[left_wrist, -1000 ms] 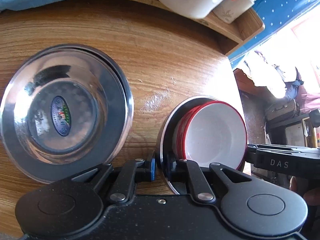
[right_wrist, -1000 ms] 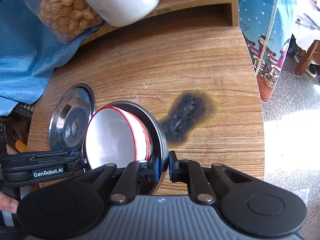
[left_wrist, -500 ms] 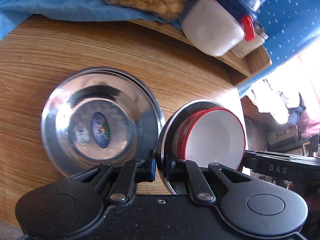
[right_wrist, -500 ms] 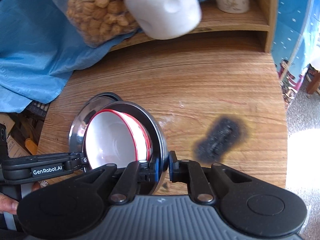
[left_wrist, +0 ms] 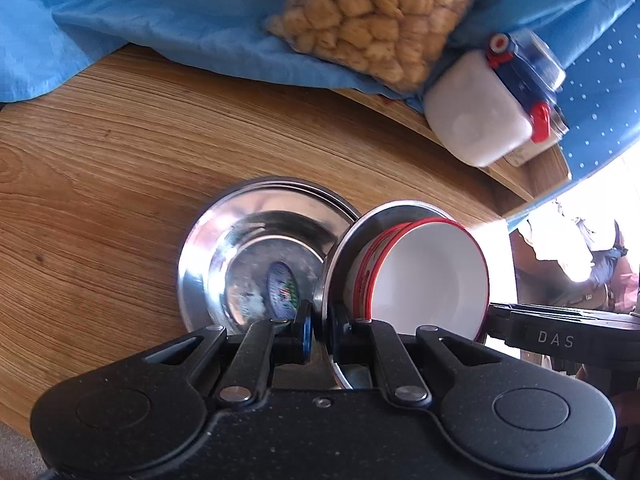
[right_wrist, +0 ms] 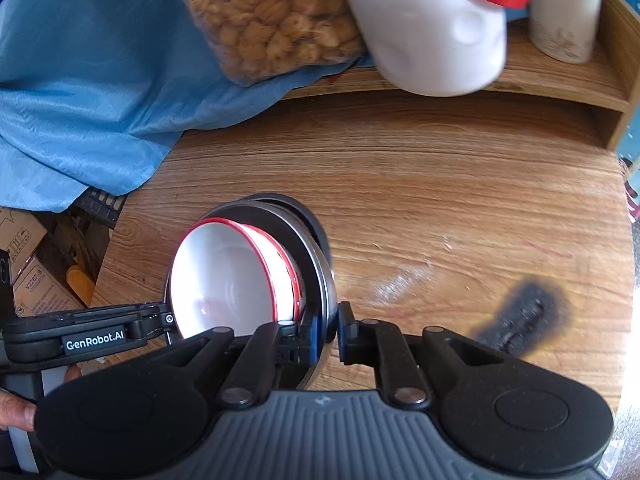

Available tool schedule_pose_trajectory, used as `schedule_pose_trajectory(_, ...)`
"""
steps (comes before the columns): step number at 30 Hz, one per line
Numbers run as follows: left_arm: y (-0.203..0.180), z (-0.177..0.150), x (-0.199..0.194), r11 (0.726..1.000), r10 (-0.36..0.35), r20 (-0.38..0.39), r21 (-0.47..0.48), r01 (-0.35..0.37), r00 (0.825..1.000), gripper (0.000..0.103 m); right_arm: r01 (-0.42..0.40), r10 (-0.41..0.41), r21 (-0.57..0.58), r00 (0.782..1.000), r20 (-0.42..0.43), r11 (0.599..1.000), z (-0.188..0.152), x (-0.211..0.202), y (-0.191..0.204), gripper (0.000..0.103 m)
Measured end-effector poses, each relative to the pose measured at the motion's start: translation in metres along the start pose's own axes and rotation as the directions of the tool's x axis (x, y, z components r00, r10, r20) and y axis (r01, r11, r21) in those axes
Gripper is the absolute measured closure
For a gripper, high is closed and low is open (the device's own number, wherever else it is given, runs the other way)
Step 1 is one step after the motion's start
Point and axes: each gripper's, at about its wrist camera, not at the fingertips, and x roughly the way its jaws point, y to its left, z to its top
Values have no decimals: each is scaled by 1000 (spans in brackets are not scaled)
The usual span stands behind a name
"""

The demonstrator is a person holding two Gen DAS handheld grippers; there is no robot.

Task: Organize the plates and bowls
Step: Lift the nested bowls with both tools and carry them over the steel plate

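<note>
- A steel plate [left_wrist: 340, 256] with red-rimmed white bowls [left_wrist: 432, 280] stacked in it is held between the two tools, above the wooden table [left_wrist: 120, 168].
- The left gripper [left_wrist: 320, 328] pinches the plate's rim on one side, one finger inside the rim and one outside, pressed tight on the metal.
- The right gripper [right_wrist: 328, 332] clamps the opposite side of the same rim in the same way, so the plate hangs between the two tools.
- At least two bowls sit nested, their red edges showing one behind the other.
- A second steel dish [left_wrist: 256, 256] lies flat on the table just beside and partly under the carried plate; a blue oval sticker [left_wrist: 282, 290] shows in its bottom.
- Farther back, a blue cloth [left_wrist: 160, 12] spills over the table edge, with a clear bag of round snacks [left_wrist: 372, 20] lying on it.
- A white jug [right_wrist: 432, 36] with a red handle sits on a low wooden shelf [right_wrist: 568, 76], next to a pale jar [right_wrist: 564, 12].
- A black burn mark [right_wrist: 520, 320] scars the tabletop near the right-hand tool.
- Part of a person's hand [right_wrist: 16, 412] shows at the edge of the right camera's view.
</note>
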Motion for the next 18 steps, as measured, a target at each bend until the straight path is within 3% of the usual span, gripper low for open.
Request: schedule_pose_trajectory(18,37,14,6,999,-3,-36,-36,2,999,96,19,-18,9,999,-50,1000,13,30,24,90)
